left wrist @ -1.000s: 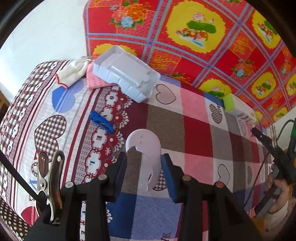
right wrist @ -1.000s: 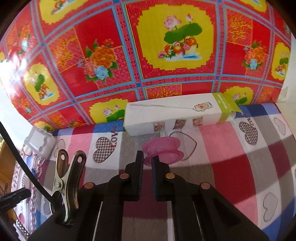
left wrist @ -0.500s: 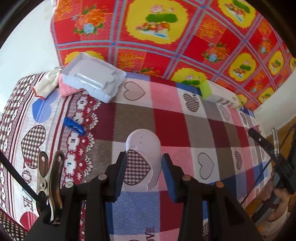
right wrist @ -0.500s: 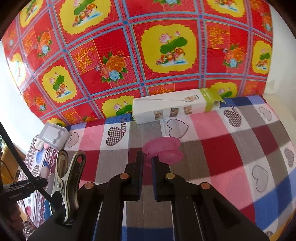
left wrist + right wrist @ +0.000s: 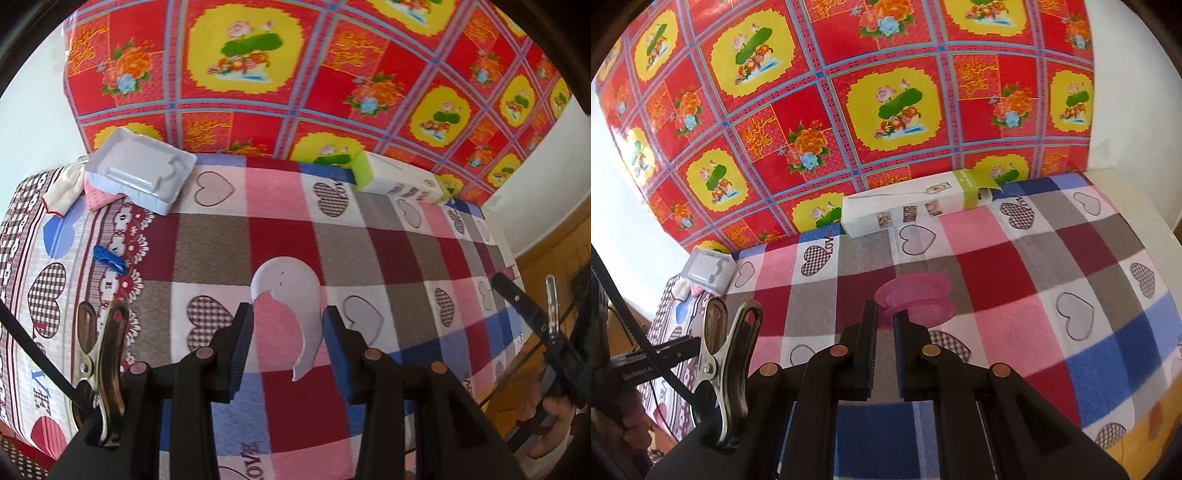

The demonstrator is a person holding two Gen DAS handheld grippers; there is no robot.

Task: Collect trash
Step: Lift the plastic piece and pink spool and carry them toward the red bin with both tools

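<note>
My left gripper [image 5: 287,338] is shut on a broken white plastic shell [image 5: 291,291], held above the checked heart-print cloth [image 5: 369,240]. My right gripper [image 5: 884,326] is shut on the rim of a pink plastic spool [image 5: 916,299], also held above the cloth. A white moulded plastic tray [image 5: 142,173] lies at the far left of the table; it also shows in the right wrist view [image 5: 709,271]. A long white and green carton [image 5: 919,205] lies along the back edge, seen too in the left wrist view [image 5: 399,181]. A blue clip [image 5: 109,258] lies on the cloth at left.
A pink cloth [image 5: 98,192] and a white rag [image 5: 64,186] lie beside the tray. A red and yellow flowered sheet [image 5: 849,110] covers the wall behind. The right gripper's body [image 5: 535,321] shows at the table's right edge.
Both grippers have drawn back from the wall and turned, each still holding its piece. The table and carton look farther away in the right wrist view.
</note>
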